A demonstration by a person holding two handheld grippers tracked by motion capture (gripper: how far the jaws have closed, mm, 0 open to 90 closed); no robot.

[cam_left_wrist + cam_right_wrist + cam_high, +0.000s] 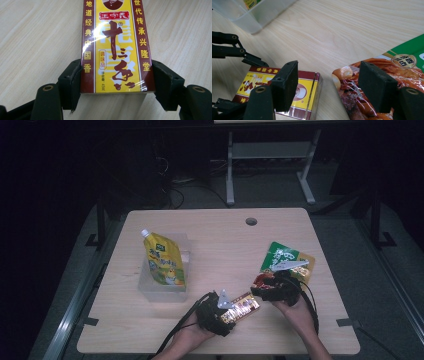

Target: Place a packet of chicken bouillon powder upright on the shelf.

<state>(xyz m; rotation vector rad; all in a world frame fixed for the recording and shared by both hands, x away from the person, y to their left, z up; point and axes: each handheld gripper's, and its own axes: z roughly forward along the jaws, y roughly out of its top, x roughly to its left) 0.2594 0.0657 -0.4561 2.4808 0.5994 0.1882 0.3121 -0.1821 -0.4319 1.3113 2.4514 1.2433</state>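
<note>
Between the left gripper's (116, 82) clamping jaws sits a yellow box (115, 47) reading 王守義十三香; right gripper (332, 85) wide.

Table (220, 240): light wood-grain top, rounded corners, round cable hole (251, 221) near far edge | Floor (270, 190): grey, dimly lit | Behind the table: white metal frame legs (230, 170), loose cables (175, 195) | Surroundings: dark, unlit at left and right | Light: falls on the tabletop
</note>
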